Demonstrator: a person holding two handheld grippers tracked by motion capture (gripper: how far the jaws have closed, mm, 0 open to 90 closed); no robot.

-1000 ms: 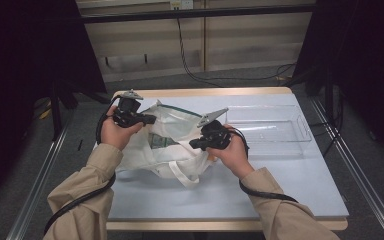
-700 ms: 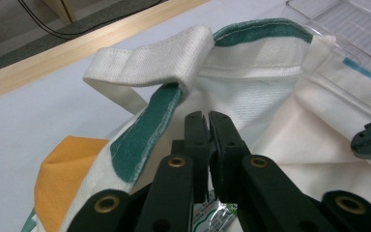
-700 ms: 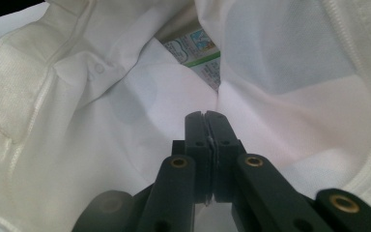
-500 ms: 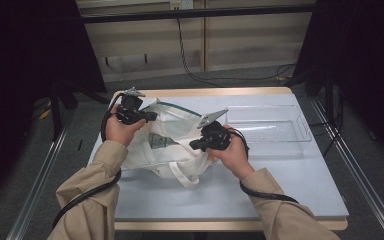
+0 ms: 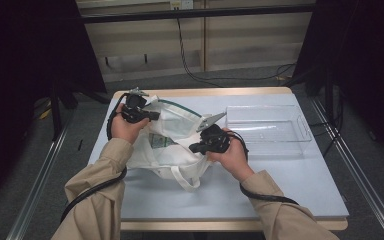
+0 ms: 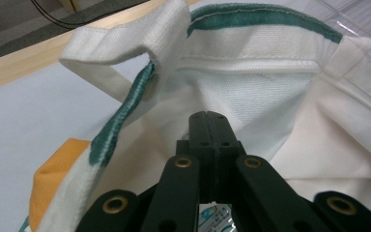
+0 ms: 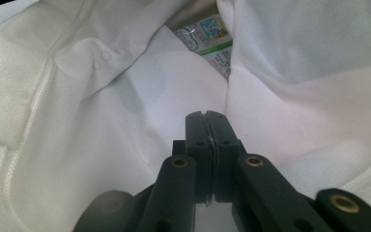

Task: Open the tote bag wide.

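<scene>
Pale blue tabletop (image 5: 290,185) with wooden edging, dark curtains all round. Starting at the left gripper (image 5: 149,115): jaws clenched tight, and whether any cloth is pinched between them I can't tell; it sits at the far-left rim of the white tote bag (image 5: 172,145), just behind the green-trimmed mouth (image 6: 261,17). Right gripper (image 5: 196,148) is squeezed closed too, pressed into the bag's near-right side. So the bag lies between the two, its mouth stretched roughly along the line from one gripper to the other. A printed packet (image 7: 207,36) peeks out inside, closer to the right one. Right of the bag sits a clear plastic tray (image 5: 300,131).
</scene>
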